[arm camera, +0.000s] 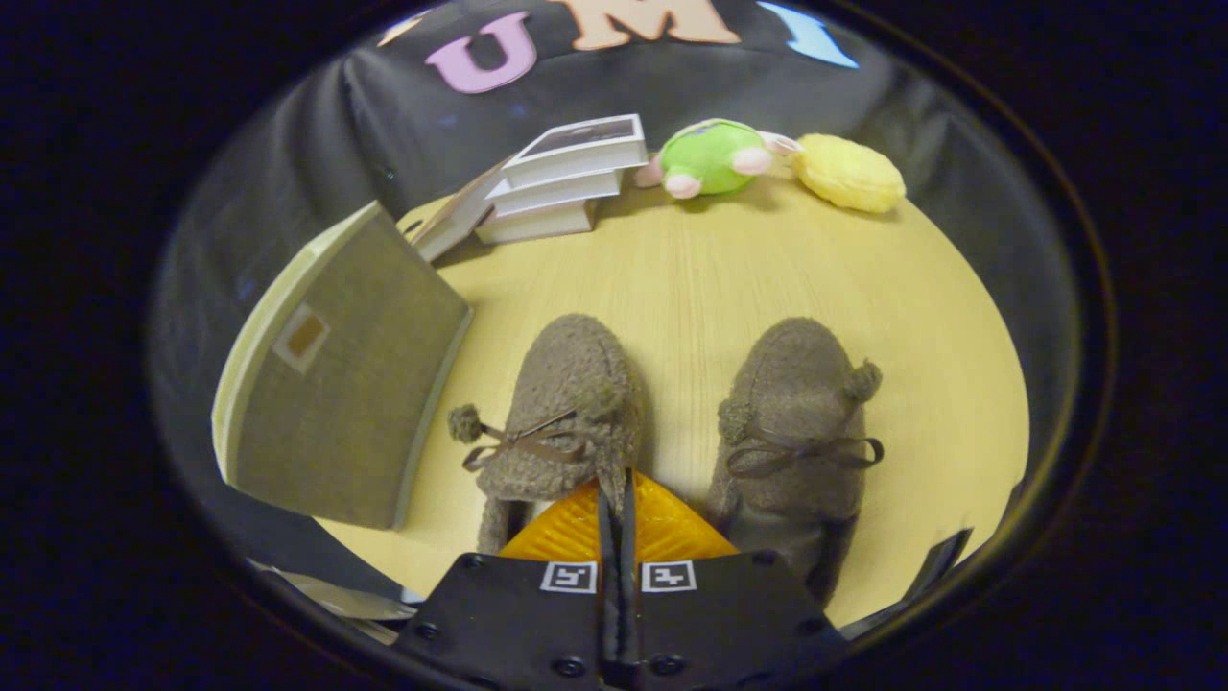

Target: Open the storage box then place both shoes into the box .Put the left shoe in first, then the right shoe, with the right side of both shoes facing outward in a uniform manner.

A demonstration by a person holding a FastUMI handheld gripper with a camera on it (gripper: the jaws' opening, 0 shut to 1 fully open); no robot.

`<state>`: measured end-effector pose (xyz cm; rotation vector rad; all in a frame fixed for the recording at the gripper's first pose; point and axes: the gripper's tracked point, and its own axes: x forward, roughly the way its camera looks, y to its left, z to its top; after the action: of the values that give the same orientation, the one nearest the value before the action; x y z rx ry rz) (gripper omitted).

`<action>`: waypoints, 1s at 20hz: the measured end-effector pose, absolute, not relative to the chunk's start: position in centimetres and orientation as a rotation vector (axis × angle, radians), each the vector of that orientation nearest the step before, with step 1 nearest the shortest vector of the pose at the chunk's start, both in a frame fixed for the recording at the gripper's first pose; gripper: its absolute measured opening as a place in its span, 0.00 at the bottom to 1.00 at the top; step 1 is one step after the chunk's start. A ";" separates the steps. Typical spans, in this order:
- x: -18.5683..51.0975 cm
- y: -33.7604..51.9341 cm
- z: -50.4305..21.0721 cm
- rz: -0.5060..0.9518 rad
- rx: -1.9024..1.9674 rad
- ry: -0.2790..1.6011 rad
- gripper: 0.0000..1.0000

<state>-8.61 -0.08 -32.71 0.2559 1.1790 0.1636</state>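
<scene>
Partly hidden behind the gripper [614, 494], the heel of the left shoe [568, 417] cannot be made out; the fingers are pressed together with no gap showing, their tips right at that shoe's rear inner edge, and whether they pinch any of its fuzzy collar is hard to tell. Both shoes are brown fleece slippers with thin bow laces and pompoms, toes pointing away, standing side by side and apart on the pale wooden tabletop [691, 269]. The right shoe [796, 422] stands just beside the fingers, its heel also cut off below. Beside the left shoe stands the grey-green storage box [336, 384], lid closed, contents unseen. Beyond, near the dark cloth wall, sit a stack of books [566, 178], a green plush toy [715, 156] and a yellow plush [849, 173].
</scene>
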 end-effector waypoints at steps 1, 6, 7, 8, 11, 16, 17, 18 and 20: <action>-8.5 -0.1 -32.4 0.139 0.295 1.188 0.03; -7.8 0.7 -29.0 0.075 0.450 1.165 0.03; -7.5 1.1 -28.2 0.069 0.470 1.156 0.03; -7.3 1.4 -27.3 0.063 0.480 1.144 0.03; -6.5 2.8 -24.6 0.061 0.492 1.114 0.03; -4.6 6.4 -19.1 0.096 0.514 1.042 0.03; -4.1 7.2 -17.9 0.107 0.516 1.025 0.03; -3.7 8.2 -16.7 0.121 0.521 1.010 0.03; -3.0 10.4 -14.5 0.155 0.549 0.991 0.03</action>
<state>-2.98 10.40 -14.50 0.5486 0.9912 0.1553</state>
